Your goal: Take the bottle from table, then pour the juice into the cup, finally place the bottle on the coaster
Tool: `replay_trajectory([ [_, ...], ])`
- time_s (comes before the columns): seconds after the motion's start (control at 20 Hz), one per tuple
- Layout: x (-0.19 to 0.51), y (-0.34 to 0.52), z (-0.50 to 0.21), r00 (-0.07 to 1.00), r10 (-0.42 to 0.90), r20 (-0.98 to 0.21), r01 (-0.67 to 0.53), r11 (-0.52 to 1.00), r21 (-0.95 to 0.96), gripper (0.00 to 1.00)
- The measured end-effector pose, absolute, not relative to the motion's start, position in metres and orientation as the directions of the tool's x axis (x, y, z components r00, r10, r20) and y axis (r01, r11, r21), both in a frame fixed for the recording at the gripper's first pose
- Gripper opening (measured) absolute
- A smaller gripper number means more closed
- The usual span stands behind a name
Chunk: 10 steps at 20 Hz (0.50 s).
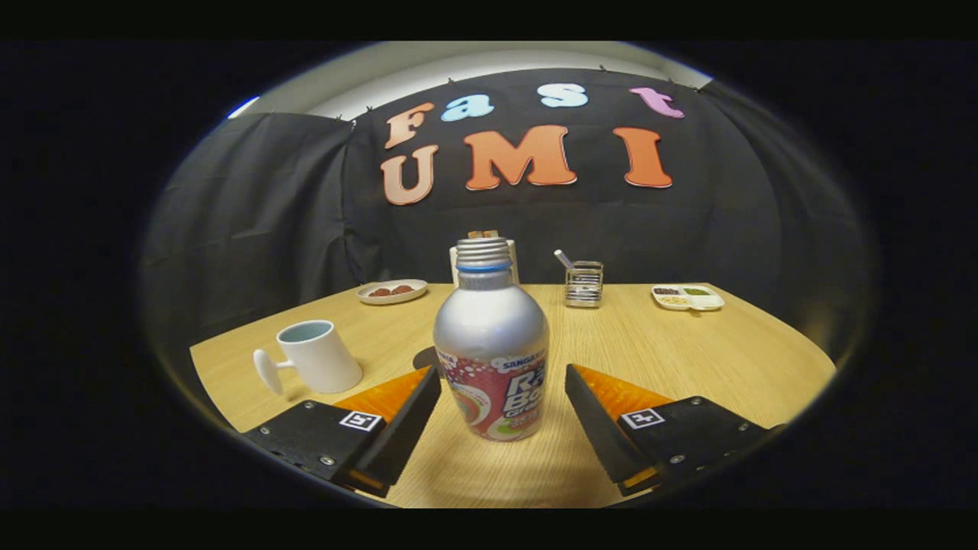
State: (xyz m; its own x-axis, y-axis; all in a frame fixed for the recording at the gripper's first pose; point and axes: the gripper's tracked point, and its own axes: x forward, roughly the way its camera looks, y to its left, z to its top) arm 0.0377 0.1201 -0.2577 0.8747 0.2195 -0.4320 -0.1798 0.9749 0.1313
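Silver bottle (491, 344) upright between claw (503, 376) fingers — spread apart, not touching.

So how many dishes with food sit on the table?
2: a round plate at the far edge beyond the mug, and a divided tray far right. The bottle may hide more.

tongs (503, 376) spread wide, level, both fingers (397, 416) apart, gripping nothing

Low on tool (503, 382), facing forward, bottle (490, 344) close
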Motion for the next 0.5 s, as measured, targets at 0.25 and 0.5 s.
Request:
replay_trajectory([
  [0.25,0.039,0.125,-0.269,0.865,0.213,-0.454,-0.167,0.976,0.138,0.86],
  [0.5,0.039,0.132,-0.262,0.855,0.223,-0.468,-0.181,0.974,0.132,0.78],
])
